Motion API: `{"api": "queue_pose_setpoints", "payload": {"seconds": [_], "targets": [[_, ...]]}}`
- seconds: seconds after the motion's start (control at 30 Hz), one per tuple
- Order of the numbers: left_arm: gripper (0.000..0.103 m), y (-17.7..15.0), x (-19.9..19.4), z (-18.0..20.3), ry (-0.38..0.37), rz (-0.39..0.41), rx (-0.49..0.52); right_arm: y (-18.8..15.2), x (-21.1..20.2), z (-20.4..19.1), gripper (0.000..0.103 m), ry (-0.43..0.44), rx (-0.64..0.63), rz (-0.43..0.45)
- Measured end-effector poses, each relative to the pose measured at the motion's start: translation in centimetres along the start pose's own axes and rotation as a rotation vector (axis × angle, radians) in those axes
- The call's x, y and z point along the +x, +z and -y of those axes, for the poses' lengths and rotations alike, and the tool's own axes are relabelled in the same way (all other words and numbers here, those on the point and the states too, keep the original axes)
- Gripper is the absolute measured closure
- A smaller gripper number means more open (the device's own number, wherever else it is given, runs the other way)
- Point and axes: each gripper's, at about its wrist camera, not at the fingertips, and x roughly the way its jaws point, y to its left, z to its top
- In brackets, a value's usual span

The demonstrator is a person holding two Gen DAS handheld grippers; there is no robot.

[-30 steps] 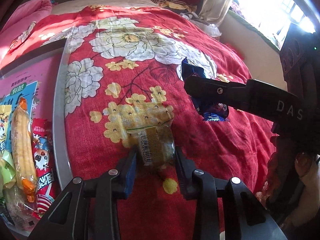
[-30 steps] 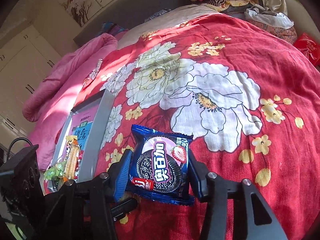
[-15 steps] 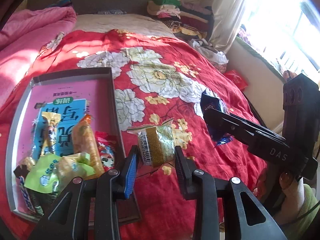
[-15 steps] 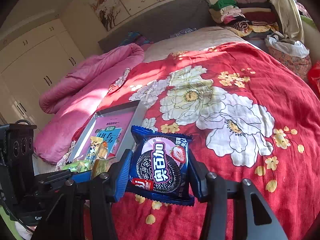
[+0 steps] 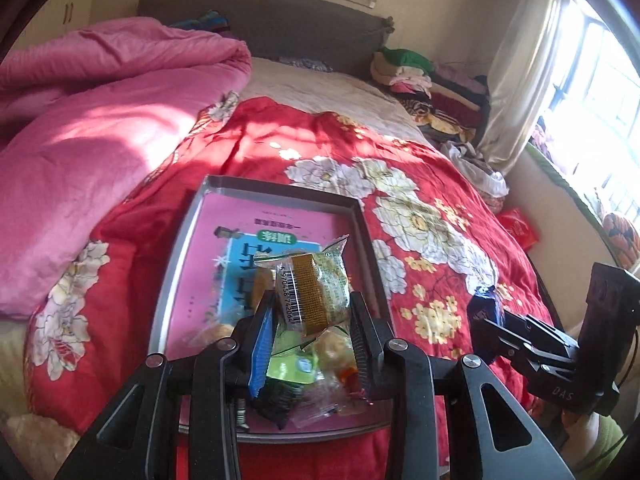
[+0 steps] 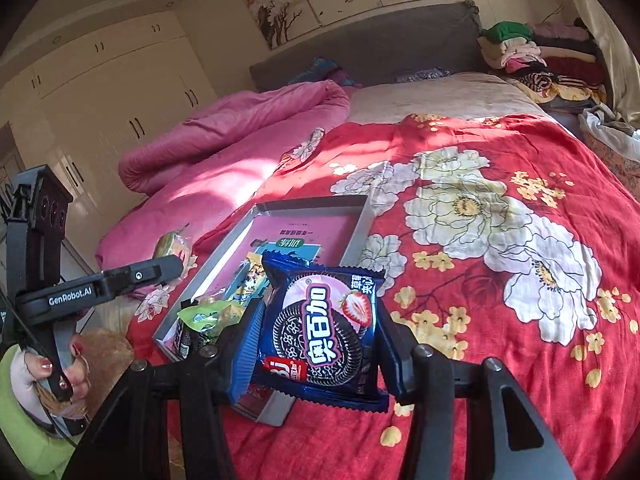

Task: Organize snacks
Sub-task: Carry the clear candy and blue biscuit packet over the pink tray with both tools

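A: Start at the jaws. What has the left gripper (image 5: 312, 316) got?

B: Its jaws are drawn in narrow on a clear-wrapped yellow-green snack cake (image 5: 314, 288), barcode facing the camera, pinched at both sides and held upright above the near end of the grey tray (image 5: 170, 276).

A: And beneath it?

B: At six o'clock from the cake, a pile of snack packets (image 5: 304, 376) lies in the tray's near end, over a pink book (image 5: 224, 236) that lines the tray.

A: The right gripper (image 6: 316, 332)?

B: Narrowed the same way, clamping a blue strawberry Oreo pack (image 6: 322, 328) by its side edges, face toward the lens, hovering over the tray's near right corner.

A: Hand poses?

B: From the right wrist view, the left hand (image 6: 48, 368) wraps the gripper handle at eight o'clock, the tool reaching toward three o'clock. The tray sits on a red floral bedspread (image 6: 500, 240), with a pink quilt (image 5: 88, 128) at ten o'clock.
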Motion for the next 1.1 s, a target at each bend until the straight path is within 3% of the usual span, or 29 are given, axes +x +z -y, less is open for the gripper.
{"api": "queue_pose_setpoints", "payload": {"seconds": [0.27,0.57,0.9,1.1], "targets": [[0.067,-1.0,-0.3,-4.9,0.078,-0.030,-0.063,-0.8,2.4,-4.0,0.051,0.049,-0.089,-0.053],[0.067,-1.9,0.9,-6.5,0.151,-0.074,-0.067,-1.9,3.9,-7.8,0.051,0.064,-0.202,-0.077],[0.067,-2.4,2.0,-6.4,0.160,-0.109,-0.045,-2.2,4.0,-8.0,0.051,0.041,-0.213,-0.069],[0.067,-2.6,2.1,-6.1,0.150,-0.126,-0.040,-1.9,4.1,-8.2,0.057,0.031,-0.232,-0.060]]}}
